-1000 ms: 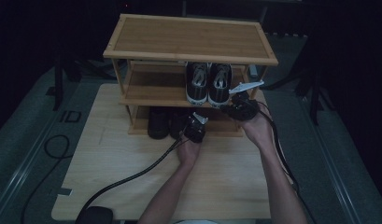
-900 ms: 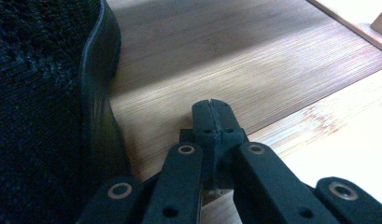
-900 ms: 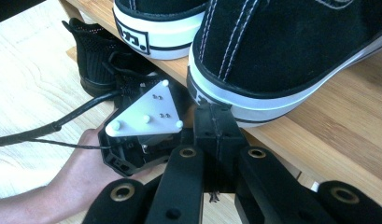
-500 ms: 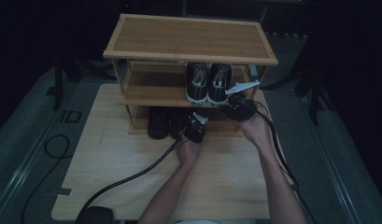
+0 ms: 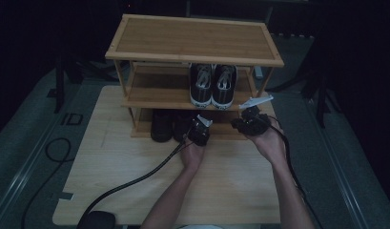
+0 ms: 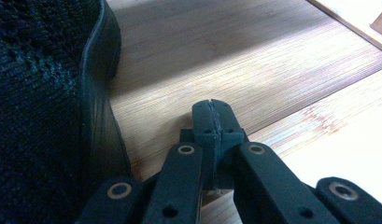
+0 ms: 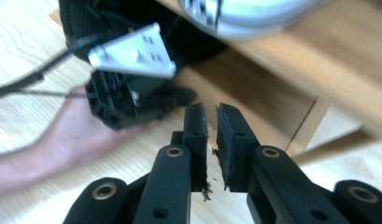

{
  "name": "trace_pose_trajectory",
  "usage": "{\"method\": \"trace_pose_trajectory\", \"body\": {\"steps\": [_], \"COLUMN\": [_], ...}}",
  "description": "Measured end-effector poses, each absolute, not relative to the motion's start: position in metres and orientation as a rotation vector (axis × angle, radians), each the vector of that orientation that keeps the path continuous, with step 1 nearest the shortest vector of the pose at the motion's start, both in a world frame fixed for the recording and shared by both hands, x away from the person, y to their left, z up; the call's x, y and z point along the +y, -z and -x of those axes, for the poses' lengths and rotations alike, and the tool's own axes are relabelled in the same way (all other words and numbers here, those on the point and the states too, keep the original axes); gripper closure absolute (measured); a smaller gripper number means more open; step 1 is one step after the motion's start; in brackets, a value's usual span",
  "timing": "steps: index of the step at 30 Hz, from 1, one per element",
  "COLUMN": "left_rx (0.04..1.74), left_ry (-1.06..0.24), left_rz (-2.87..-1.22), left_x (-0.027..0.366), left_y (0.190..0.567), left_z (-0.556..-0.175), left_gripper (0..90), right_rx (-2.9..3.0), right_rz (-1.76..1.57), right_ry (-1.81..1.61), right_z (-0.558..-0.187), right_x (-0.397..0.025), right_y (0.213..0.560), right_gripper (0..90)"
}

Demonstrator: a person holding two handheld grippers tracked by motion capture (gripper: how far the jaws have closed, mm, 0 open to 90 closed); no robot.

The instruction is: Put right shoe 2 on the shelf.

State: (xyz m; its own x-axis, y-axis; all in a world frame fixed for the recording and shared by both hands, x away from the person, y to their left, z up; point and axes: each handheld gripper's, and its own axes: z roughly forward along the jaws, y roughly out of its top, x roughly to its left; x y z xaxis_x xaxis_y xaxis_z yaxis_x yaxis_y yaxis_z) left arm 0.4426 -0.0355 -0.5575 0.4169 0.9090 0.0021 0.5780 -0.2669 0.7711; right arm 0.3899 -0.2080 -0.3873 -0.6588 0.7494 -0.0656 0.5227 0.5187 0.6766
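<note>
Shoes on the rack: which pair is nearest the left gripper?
The black pair on the bottom shelf, right beside the left gripper. The white-soled sneakers sit a shelf higher, on the middle one.

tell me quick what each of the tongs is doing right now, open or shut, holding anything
Left tongs: shut, holding nothing, beside the black shoe on the bottom shelf.
Right tongs: slightly open, holding nothing.
</note>
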Motion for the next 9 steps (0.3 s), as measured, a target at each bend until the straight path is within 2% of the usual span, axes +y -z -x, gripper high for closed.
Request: {"method": "trace_pose_trajectory", "body": {"steps": [9], "left_rx": [1.259], "left_ry": [-0.596], "left_rz": [-1.966], "left_x": [-0.036], "left_y": [0.558], "left_z": [-0.443], "left_gripper": [90.0], "right_rx": [2.404], "right_rz": [-1.169], "right_ry": [-0.940], "right_z": [-0.372], "right_x": [-0.227], "right_y": [0.415], "right_gripper": [70.2]}}
